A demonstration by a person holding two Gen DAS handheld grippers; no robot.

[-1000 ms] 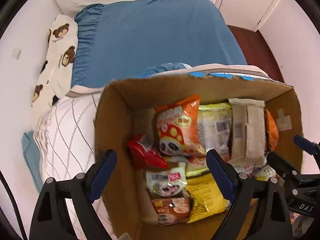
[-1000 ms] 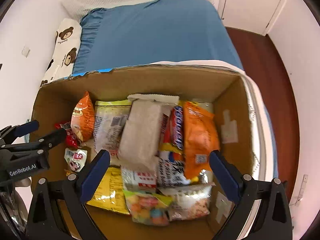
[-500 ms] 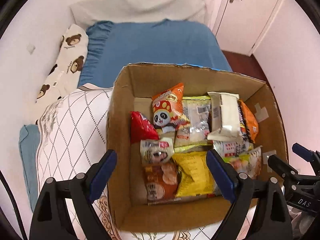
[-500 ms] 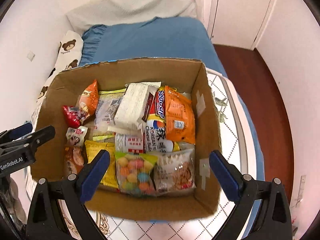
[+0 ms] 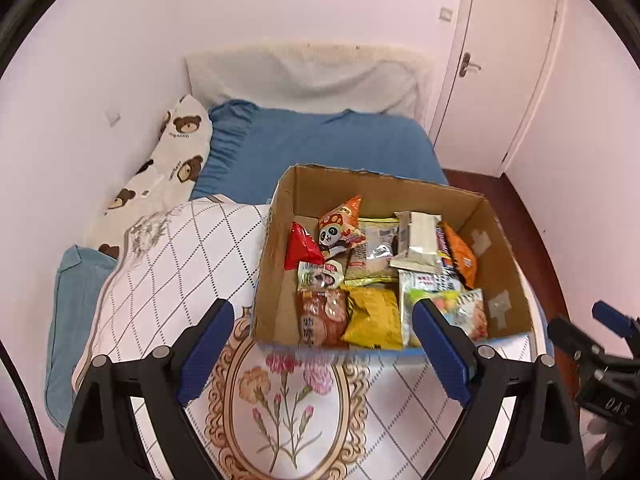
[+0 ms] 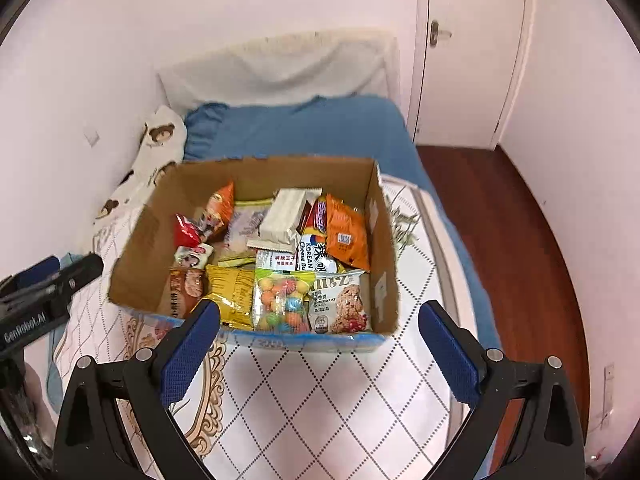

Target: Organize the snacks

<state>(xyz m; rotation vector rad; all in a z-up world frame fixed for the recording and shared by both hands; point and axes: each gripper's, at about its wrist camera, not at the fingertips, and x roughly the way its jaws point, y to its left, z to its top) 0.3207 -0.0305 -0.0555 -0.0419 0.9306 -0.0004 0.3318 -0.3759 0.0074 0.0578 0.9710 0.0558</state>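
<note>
**Two empty grippers, one packed box**

Both the left gripper (image 5: 322,346) and right gripper (image 6: 318,348) hang spread wide, holding nothing, short of the cardboard box (image 6: 382,248) on the quilt (image 6: 344,400). Snack packets (image 6: 276,256) overlap inside; lower layers are hidden, most labels unreadable.

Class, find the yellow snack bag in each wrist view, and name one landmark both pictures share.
Left wrist: yellow snack bag at the box's near edge, centre.
Right wrist: yellow snack bag near edge, left of centre, behind the left fingertip.
Shared landmark: cardboard box.
</note>
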